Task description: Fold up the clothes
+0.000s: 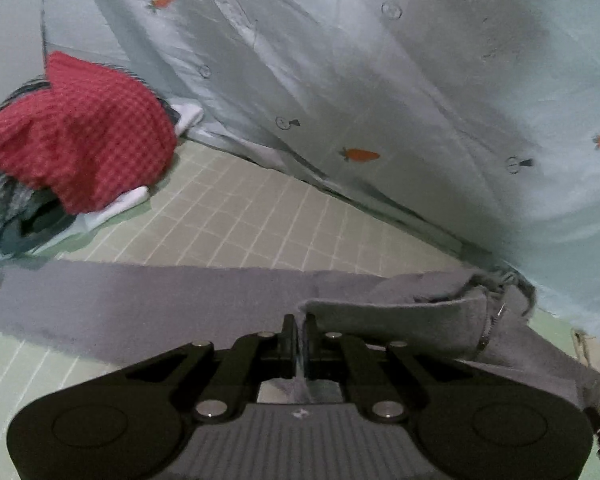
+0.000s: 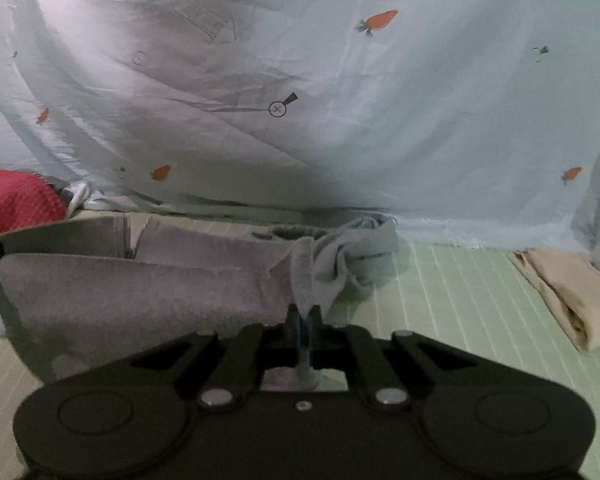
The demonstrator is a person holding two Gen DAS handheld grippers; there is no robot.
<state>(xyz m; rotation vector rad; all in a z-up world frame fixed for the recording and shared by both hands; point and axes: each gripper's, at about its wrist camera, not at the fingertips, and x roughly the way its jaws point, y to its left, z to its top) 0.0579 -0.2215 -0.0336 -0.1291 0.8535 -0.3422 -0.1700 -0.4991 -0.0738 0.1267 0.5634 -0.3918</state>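
Left gripper: clenched on grey fleece trousers, hem edge.
Right gripper: pinching waist (2 grips, likely for folding).

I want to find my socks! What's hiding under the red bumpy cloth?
Under the red waffle-knit cloth lie a white garment and dark striped clothes. Whatever sits deeper in the pile is covered.

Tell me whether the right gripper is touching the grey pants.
Touching. The right wrist view shows the right gripper with its jaws closed on a fold of the grey pants, cloth pinched between the fingers.
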